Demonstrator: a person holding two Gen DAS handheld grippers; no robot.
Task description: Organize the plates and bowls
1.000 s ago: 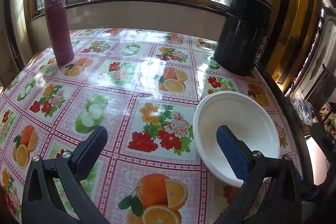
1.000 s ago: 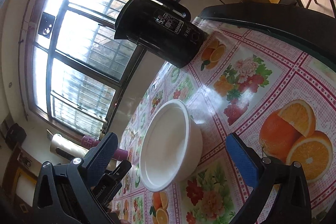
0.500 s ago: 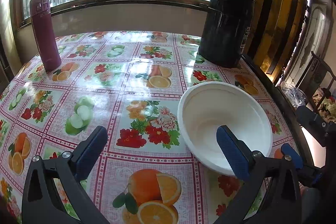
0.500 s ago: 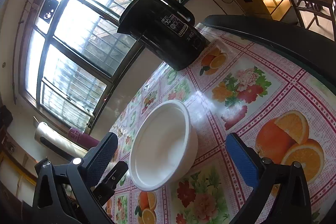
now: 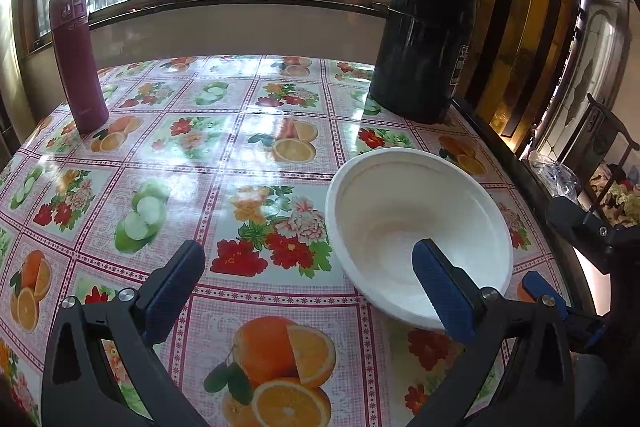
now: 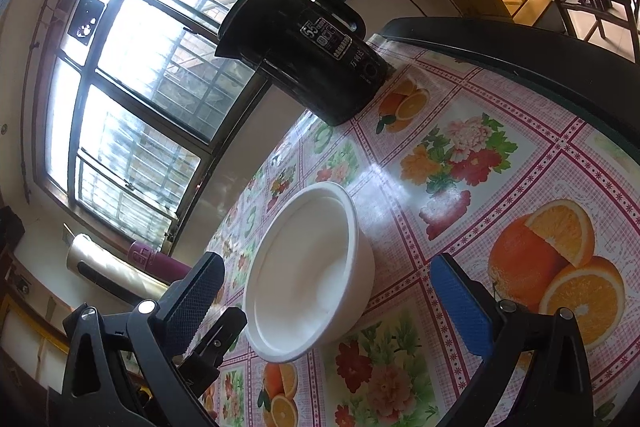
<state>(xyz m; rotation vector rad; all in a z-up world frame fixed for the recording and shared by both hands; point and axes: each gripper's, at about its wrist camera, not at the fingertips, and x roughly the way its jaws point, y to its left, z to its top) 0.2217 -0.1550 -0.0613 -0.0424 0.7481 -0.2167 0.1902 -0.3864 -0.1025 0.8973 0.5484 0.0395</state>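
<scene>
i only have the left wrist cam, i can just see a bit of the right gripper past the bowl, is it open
Observer: Yes. In the right wrist view the right gripper has its jaws wide apart, and the white bowl sits ahead between them with neither pad touching it.
Operator: is the bowl sitting flat
Observer: Its outer wall shows there, and the base rests flat on the tablecloth with nothing beneath it.
Operator: anything past the flask i can't see
Observer: A pale cylinder stands beyond the maroon flask, near the wall by the window.
</scene>
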